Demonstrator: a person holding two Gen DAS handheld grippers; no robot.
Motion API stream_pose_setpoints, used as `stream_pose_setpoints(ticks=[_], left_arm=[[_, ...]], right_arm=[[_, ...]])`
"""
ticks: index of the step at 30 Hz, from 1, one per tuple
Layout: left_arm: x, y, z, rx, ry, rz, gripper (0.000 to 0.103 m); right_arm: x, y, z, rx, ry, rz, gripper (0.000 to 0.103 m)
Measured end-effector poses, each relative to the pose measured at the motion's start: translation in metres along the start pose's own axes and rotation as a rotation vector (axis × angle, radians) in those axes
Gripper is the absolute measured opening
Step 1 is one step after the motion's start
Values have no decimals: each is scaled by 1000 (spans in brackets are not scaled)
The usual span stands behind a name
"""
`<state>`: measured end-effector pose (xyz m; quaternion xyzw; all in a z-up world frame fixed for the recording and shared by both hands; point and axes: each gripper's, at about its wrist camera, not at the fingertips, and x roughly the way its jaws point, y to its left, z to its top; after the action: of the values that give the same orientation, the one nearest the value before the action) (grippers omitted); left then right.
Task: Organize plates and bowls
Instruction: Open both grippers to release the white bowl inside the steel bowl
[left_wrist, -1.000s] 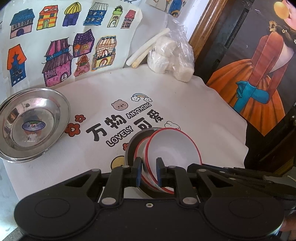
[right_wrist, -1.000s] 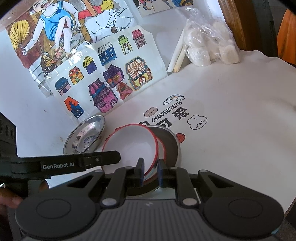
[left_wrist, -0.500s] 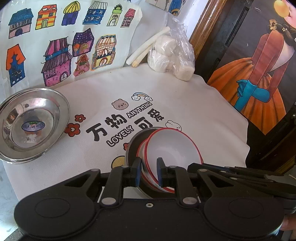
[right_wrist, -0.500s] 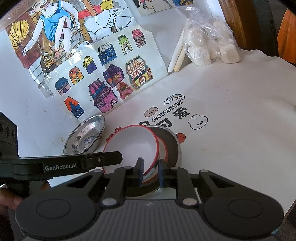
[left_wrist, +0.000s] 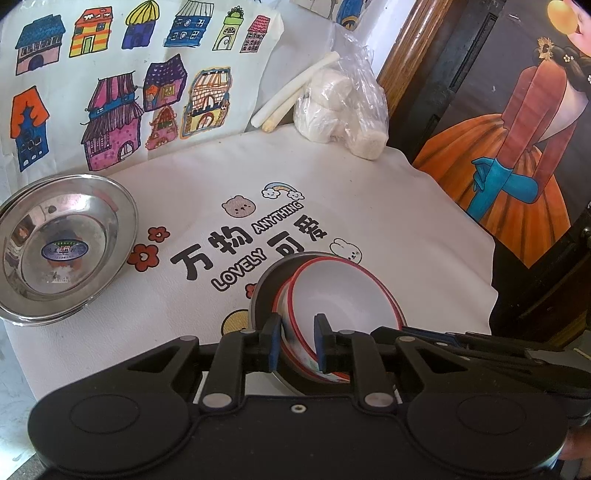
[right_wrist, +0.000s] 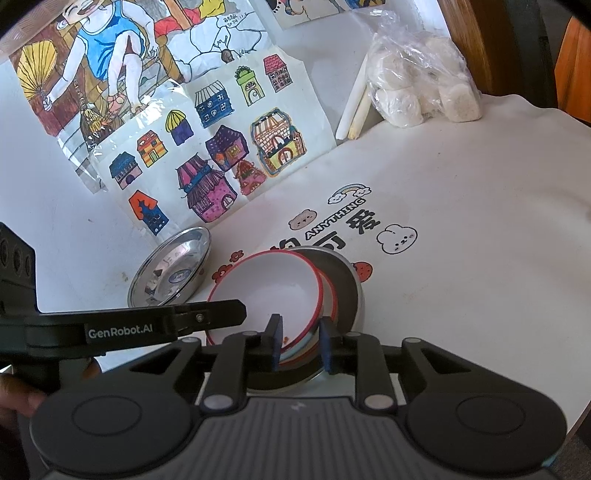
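- The red-rimmed white bowl (left_wrist: 343, 295) sits nested on a second red-rimmed bowl (right_wrist: 330, 295) inside a grey steel bowl (left_wrist: 264, 291); this stack stands at about 6 o'clock on the surface (left_wrist: 388, 221), on the white printed cloth.
- The top bowl leans instead of sitting level, with its mouth facing up. A round bowl has no long axis to report.
- The steel plate (left_wrist: 62, 243) lies apart at about 9 o'clock on the surface, mouth up, not joined to the stack.
- Left hand-held gripper (left_wrist: 297, 341): its jaws straddle the near rim of the top bowl, standing slightly apart with a gap visible at the outer pad. I judge the grip slack.
- Right hand-held gripper (right_wrist: 301, 345): its jaws are opening, with the rims of the red-rimmed bowls between them and the pads no longer pressing.
- Judgement on progress: the bowls are gathered into one stack and the release is under way. What is left, as far as can be seen, is to settle the tilted bowl level and deal with the separate steel plate.
- A bag of white lumps (left_wrist: 343, 107) at 12 o'clock is not part of the work.
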<state>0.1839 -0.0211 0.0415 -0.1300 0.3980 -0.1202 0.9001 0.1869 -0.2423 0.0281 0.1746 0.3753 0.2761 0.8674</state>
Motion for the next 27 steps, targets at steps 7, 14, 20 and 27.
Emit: stream_pose_setpoints(ticks=[7, 14, 20, 27], left_arm=[[1, -1, 0, 19, 4, 7, 21], [2, -3, 1, 37, -1, 10, 23], [-8, -2, 2, 32, -43, 7, 50], [-22, 3, 3, 22, -129, 68, 88]], right_arm=[[0, 1, 0, -1, -5, -8, 26], [-1, 0, 0, 0, -14, -6, 27], [-8, -4, 2, 4, -50, -1, 27], [-17, -13, 6, 2, -92, -35, 51]])
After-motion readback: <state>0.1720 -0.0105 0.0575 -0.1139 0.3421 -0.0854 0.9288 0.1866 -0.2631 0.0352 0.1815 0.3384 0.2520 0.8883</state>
